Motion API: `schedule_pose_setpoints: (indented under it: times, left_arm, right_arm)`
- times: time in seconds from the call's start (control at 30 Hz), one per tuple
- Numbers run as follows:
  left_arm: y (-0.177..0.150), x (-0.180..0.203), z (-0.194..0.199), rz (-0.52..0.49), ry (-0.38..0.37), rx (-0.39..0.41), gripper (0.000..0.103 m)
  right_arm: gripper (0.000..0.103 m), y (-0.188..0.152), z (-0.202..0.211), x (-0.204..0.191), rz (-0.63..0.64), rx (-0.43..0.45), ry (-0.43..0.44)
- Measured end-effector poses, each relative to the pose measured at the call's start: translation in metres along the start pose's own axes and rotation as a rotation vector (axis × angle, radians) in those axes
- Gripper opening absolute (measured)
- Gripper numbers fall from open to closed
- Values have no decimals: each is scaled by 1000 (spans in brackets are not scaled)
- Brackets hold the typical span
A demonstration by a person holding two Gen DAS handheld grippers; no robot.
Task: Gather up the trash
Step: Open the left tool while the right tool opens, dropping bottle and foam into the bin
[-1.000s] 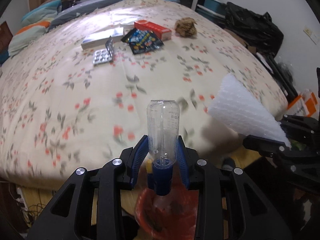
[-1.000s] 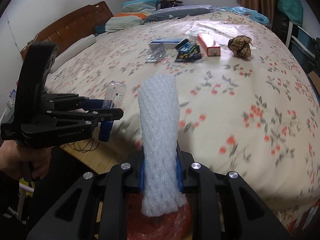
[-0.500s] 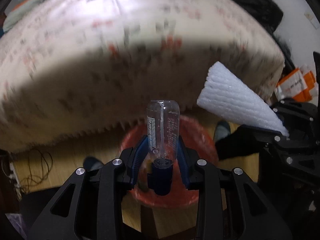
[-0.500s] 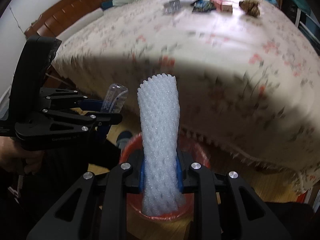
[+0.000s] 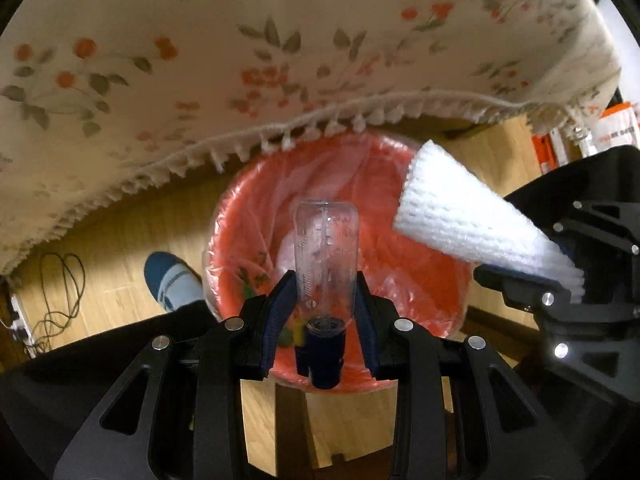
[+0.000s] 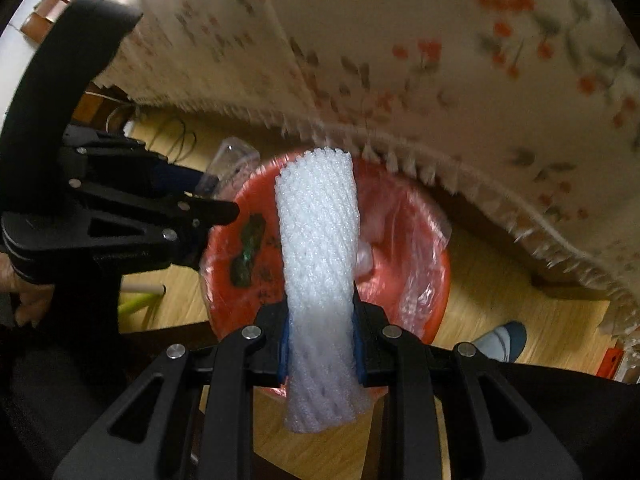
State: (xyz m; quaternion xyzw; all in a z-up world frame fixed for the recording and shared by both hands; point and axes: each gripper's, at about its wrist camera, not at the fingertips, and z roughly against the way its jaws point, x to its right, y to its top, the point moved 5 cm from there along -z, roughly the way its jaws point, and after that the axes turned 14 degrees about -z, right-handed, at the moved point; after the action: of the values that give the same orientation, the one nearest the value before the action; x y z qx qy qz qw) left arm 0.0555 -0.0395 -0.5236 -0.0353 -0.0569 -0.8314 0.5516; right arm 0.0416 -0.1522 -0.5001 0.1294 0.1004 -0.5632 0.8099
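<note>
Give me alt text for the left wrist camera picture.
The left gripper holds a clear plastic bottle cap-down over a red bin with a clear liner. At right, the right gripper holds white foam netting; a floral bedspread hangs above.

My right gripper (image 6: 322, 340) clamps white foam net sleeve (image 6: 320, 264), upright over red bin (image 6: 420, 240) with clear liner. My left gripper (image 6: 224, 204) at left, pinching clear bottle (image 6: 230, 160). Floral bedspread (image 6: 440, 60) hangs behind.
</note>
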Motion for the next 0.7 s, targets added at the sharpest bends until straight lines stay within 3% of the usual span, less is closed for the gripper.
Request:
schedule_pose_setpoints:
  times: [0.43,0.7]
  left_arm:
    - [4,3,-21,-9,-4,-49,33]
    - [6,-7,-12,36,3,-17,34]
  right_arm:
    - [23,-3,-29,6,-17,-89,0]
    - [23,-3,-41,0,9,-118,0]
